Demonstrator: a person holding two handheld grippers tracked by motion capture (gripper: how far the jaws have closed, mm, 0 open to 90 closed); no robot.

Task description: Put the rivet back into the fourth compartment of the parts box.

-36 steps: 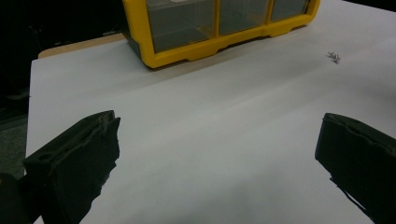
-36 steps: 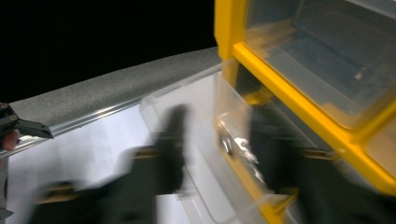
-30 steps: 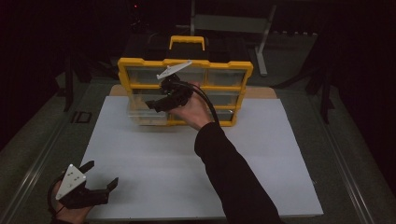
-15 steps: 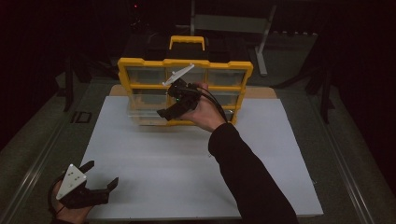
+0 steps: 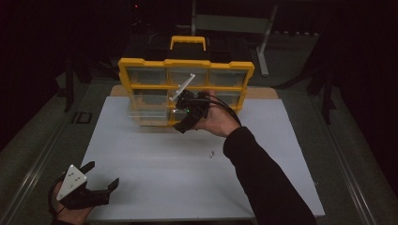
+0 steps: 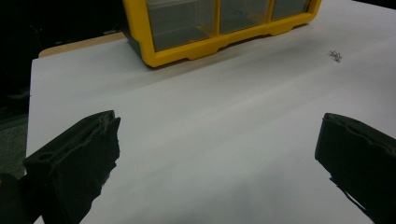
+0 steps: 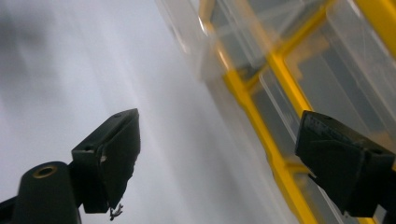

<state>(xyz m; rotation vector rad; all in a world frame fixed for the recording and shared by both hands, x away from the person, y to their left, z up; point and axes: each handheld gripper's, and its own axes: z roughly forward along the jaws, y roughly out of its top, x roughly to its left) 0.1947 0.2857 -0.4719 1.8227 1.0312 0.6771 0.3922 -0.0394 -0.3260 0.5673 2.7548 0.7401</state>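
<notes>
Right gripper (image 5: pixel 184 123): jaws just opened wide, empty, drawn back from organizer (image 5: pixel 141 70) at board's (image 5: pixel 141 187) far edge; drawer (image 5: pixel 149 114) released, left ajar.

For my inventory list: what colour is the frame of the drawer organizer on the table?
Yellow, with clear drawers; the drawer organizer shows best in the high view.

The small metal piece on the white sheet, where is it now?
In the high view the small metal piece lies loose on the white sheet, right of centre, just below the right tongs and before the yellow organizer.
</notes>
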